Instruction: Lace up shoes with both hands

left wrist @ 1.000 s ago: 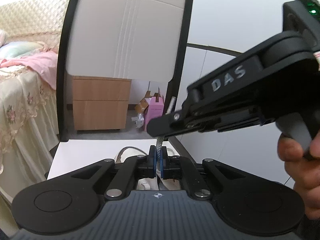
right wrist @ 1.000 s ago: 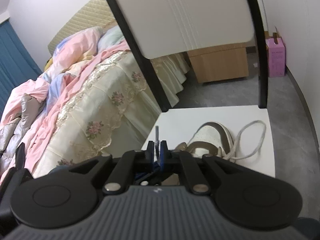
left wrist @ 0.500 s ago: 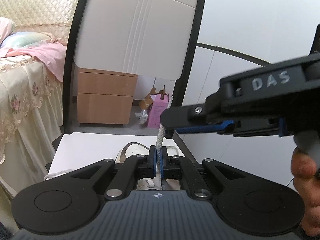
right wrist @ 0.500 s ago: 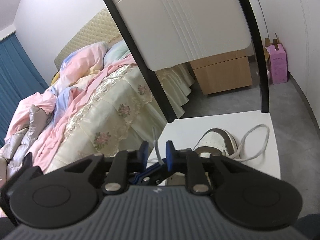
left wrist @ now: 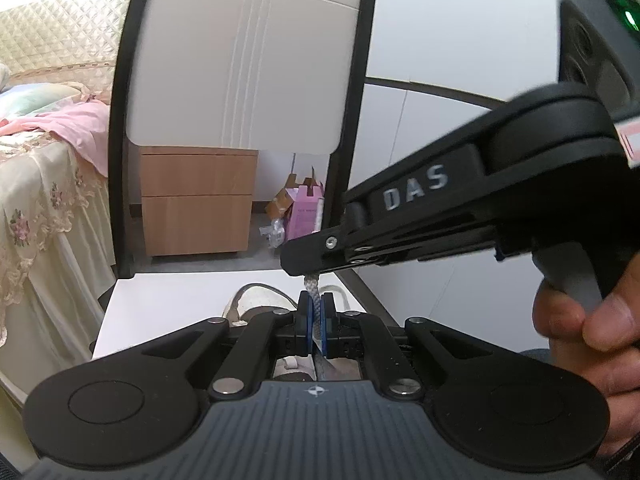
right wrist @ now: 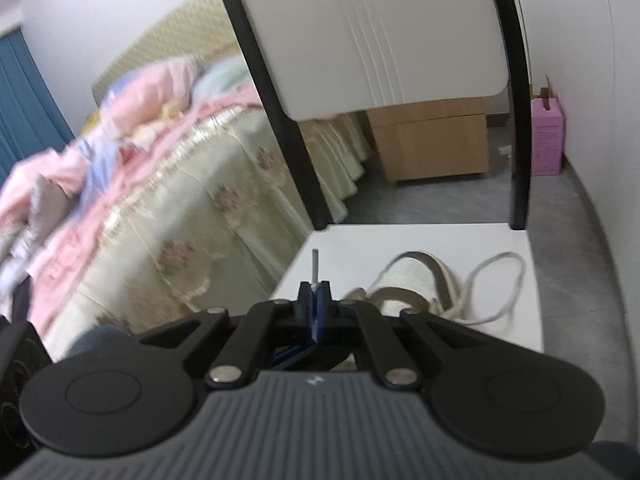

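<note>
right gripper [right wrist: 315,289] jaws pinch lace tip [right wrist: 315,265] | shoe [right wrist: 414,280] on chair seat [right wrist: 460,240]

The white chair seat [right wrist: 420,240] carries a white shoe [right wrist: 412,280] (brown-trimmed) and its loose lace [right wrist: 496,280].

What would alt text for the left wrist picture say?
Two handheld grippers pinch one white shoelace: the left gripper low, the right gripper just above. Behind, a white shoe lies on a chair seat.

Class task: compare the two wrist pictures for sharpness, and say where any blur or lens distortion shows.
Left wrist view: sharp overall, the shoelace crisp; fisheye bends the wall line. Right wrist view: motion-blurred, the bed smeared most, the shoe soft.
</note>
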